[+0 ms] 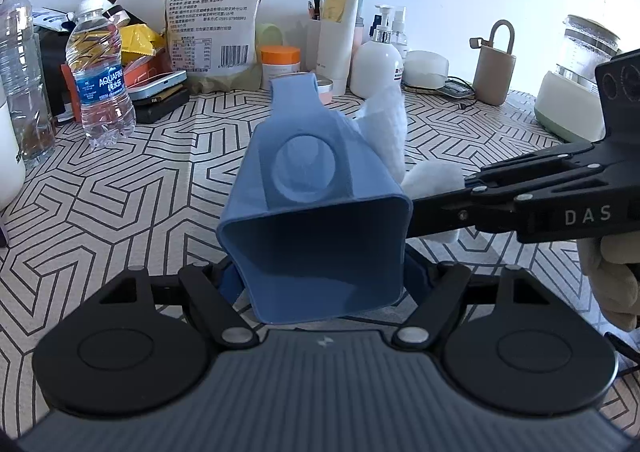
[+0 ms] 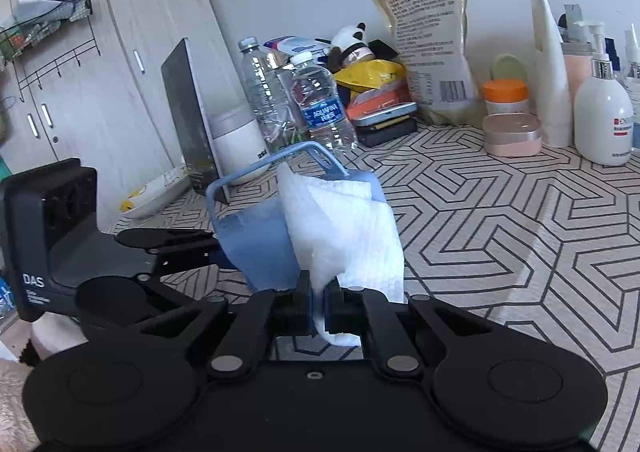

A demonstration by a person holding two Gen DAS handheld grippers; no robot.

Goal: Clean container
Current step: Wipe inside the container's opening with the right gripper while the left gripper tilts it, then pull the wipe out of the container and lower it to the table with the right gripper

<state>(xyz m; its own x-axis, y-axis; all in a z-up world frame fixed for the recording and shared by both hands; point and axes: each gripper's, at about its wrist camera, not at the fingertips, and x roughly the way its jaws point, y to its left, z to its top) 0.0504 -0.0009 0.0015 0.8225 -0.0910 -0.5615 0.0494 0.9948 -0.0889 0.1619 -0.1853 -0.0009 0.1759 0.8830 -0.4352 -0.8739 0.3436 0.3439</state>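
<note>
Blue container [image 1: 320, 188], held above the patterned table [image 1: 120, 188] on its side, long axis pointing away at 12 o'clock from the left tool [image 1: 320, 284], which clamps its rim. Right tool [image 2: 318, 308], pinching a white paper towel [image 2: 344, 228], presses it against the container's outer wall from 3 o'clock.

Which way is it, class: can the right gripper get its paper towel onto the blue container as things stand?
Probably yes. The right gripper is shut on the paper towel, which already drapes against the side of the blue container that the left gripper holds up off the table. Nothing stands between them.
</note>
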